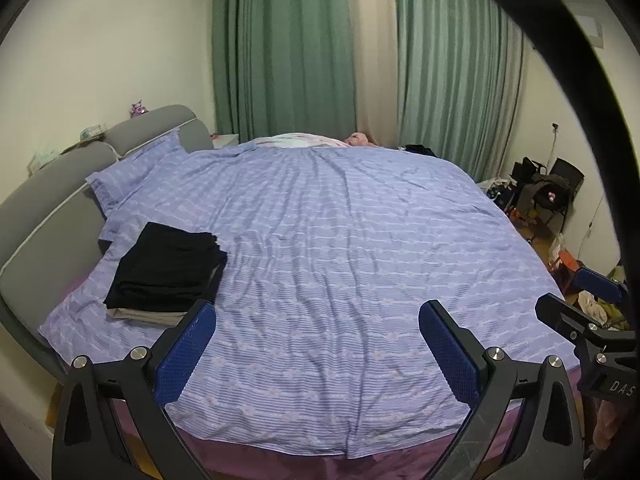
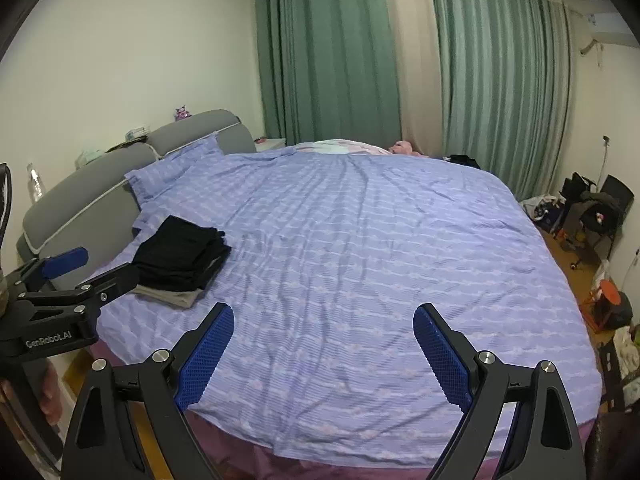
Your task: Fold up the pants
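Observation:
A stack of folded clothes lies on the bed's left side near the headboard: black folded pants (image 1: pixel 168 268) on top of a grey-beige folded garment (image 1: pixel 148 316). The stack also shows in the right wrist view (image 2: pixel 180 256). My left gripper (image 1: pixel 318 316) is open and empty, held above the near part of the bed, with the stack just beyond its left finger. My right gripper (image 2: pixel 324 320) is open and empty over the bed's near edge. The left gripper also shows at the left in the right wrist view (image 2: pixel 76 276). The right gripper shows at the right edge of the left wrist view (image 1: pixel 580 300).
A purple striped bedspread (image 1: pixel 360 240) covers the bed, with a pillow (image 1: pixel 132 172) by the grey headboard (image 1: pixel 48 192). Green curtains (image 1: pixel 288 48) hang behind. Chairs, bags and clutter (image 1: pixel 548 196) crowd the floor at the right. A pink bundle (image 1: pixel 304 141) lies at the far edge.

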`<state>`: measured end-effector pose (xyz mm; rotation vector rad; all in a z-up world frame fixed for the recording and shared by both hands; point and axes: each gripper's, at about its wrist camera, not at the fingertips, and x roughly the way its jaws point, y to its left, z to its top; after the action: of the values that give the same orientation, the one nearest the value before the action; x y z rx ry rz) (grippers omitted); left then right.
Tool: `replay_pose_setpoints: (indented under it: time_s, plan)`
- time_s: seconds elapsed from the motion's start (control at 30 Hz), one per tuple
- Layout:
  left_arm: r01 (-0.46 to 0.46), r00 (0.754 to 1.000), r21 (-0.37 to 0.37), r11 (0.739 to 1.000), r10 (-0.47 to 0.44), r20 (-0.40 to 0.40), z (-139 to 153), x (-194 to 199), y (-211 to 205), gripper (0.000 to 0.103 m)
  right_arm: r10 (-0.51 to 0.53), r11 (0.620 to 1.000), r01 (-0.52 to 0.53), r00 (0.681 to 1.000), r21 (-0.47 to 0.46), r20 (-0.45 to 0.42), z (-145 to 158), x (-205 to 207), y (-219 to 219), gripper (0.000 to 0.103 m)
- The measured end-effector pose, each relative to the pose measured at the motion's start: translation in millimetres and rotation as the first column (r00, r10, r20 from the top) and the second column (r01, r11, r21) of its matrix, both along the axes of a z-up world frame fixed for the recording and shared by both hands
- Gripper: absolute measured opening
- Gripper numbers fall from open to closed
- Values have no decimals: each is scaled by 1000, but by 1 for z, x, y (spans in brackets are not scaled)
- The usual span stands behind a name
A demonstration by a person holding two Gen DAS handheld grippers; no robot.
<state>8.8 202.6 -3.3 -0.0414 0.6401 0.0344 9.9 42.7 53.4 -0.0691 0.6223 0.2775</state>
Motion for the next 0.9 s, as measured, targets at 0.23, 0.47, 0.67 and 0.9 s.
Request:
replay_pose_setpoints:
  time_s: [0.23,0.47,0.67,0.9]
  plan:
    - [30,1000,10,999,-30,4,3,-2,-29,103,-38,999,38,999,16,7,1,-8,-33,92]
    - [57,998,17,998,-57,4,5,-8,-53,103,-64,998,64,998,24,16,4,-15,-56,92]
    - [70,998,25,997,-71,3,6,-12,-63,103,-78,997,77,997,28,14,4,-19,-66,92]
    - [66,998,23,998,-66,1,7,-17,-65,103,-80,997,80,997,23,19,4,-25,-68,92]
